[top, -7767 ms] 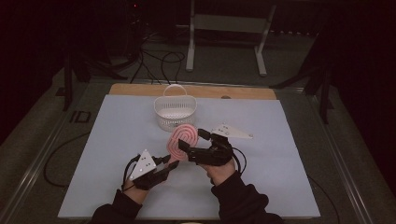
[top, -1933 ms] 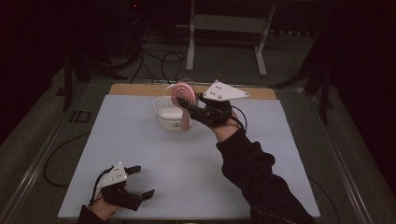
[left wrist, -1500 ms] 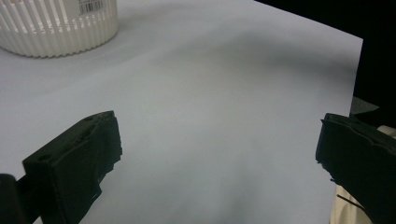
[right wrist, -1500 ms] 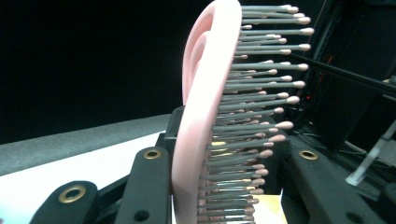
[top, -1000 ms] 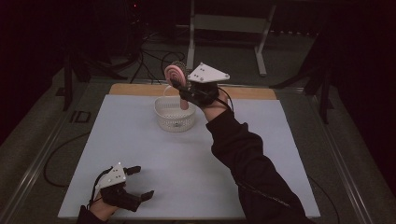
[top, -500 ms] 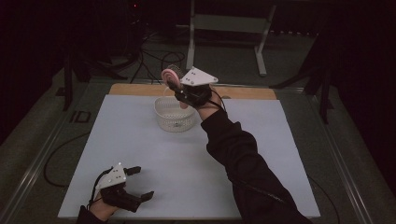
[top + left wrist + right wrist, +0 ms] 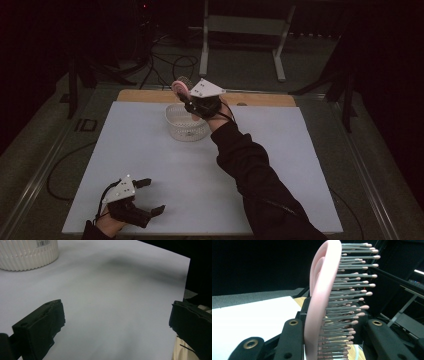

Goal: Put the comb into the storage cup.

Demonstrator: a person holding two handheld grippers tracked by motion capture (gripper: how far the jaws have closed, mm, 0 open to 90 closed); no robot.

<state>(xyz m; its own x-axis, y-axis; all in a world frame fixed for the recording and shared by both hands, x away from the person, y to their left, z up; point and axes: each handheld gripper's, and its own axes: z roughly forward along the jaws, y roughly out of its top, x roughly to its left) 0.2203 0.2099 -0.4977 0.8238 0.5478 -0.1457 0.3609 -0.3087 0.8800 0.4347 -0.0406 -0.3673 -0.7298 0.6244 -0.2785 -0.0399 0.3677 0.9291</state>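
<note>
Down at the near-left of the tabletop [image 7: 150,150], the left tongs [image 7: 150,197] rest spread wide and empty. Farther right, the right tongs [image 7: 186,101] clamp a pink hairbrush [image 7: 178,90] above the white basket [image 7: 186,122]; released off-centre, it could catch the rim and tip out.

Dark room — grey floor [image 7: 45,165], metal stand [image 7: 242,30] behind the table [image 7: 280,165].

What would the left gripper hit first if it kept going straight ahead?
Probably nothing soon: the left gripper, open, points across the bare mat. The basket sits off to the side of its line, though depth is unclear.
</note>
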